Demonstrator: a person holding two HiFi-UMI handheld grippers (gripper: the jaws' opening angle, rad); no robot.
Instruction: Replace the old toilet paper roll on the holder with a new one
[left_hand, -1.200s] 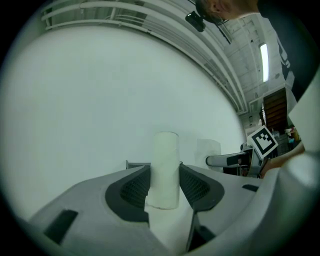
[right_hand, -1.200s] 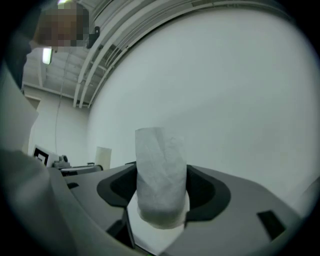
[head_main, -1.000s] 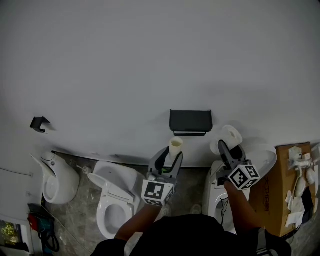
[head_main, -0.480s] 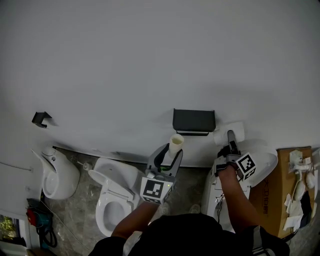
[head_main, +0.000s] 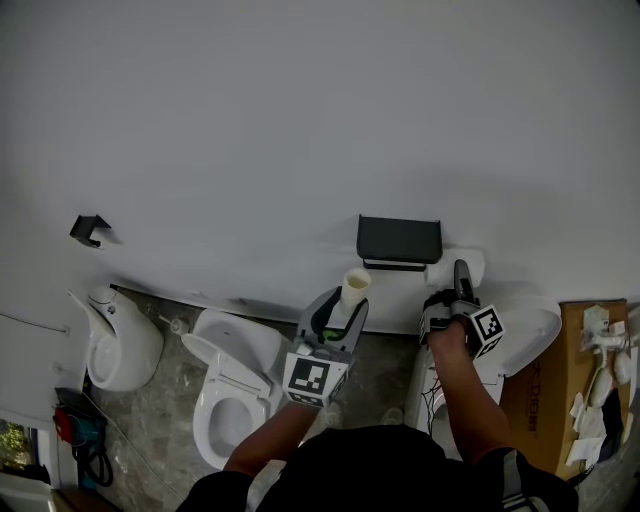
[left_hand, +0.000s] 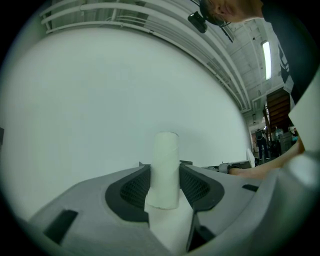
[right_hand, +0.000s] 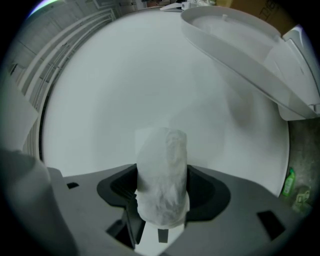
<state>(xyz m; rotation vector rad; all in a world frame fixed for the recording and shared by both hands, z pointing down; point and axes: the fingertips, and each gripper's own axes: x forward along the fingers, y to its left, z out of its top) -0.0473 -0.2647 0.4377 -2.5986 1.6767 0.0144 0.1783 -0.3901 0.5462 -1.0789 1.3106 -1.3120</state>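
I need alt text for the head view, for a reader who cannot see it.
Seen from above, a person's left tool grips an empty cardboard tube and the right tool grips a new paper roll beside a black wall holder.

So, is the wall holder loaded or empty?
Empty: nothing hangs under the holder; the right hand-held gripper holds the new roll beside it.
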